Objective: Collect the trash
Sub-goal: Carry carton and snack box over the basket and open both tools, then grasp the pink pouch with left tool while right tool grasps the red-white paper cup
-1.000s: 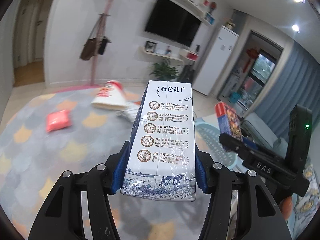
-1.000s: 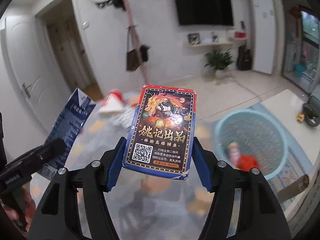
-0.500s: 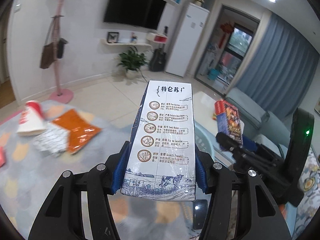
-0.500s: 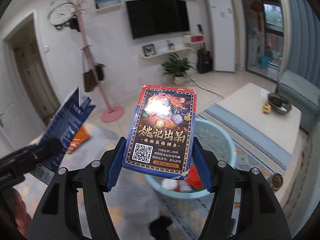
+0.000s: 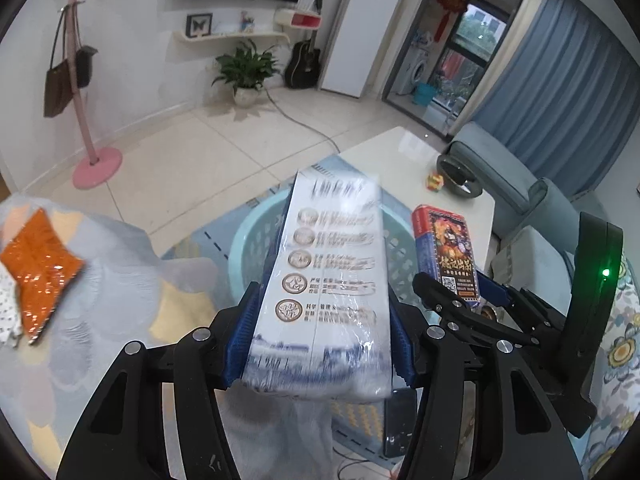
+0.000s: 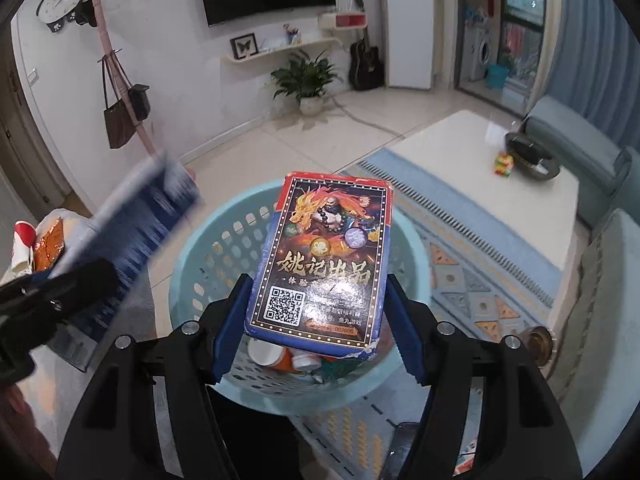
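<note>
While both grippers hang above the pale blue laundry basket (image 6: 208,256), each has its blue pads pressed against a box. The left gripper (image 5: 320,344) clamps a tall white milk carton (image 5: 332,280) by its lower sides; the carton is motion-blurred and leans forward over the basket's near rim. The right gripper (image 6: 312,320) grips a red-and-blue card box (image 6: 324,264) with a dragon picture and a QR code, held directly over the basket's opening. In the right wrist view the carton (image 6: 132,232) shows as a blurred blue-and-white streak at the basket's left edge. Inside the basket, below the card box, lie a white cup (image 6: 264,354) and some orange and red scraps, partly hidden.

The basket stands on a patterned rug (image 6: 472,292), beside the near-left corner of a white coffee table (image 6: 480,168). On the table's far-right part sit a dark bowl (image 6: 530,156) and a small colourful cube (image 6: 503,164) just beside it. An orange snack wrapper (image 5: 38,268) lies on a grey blanket (image 5: 112,280) well to the left of the basket.
</note>
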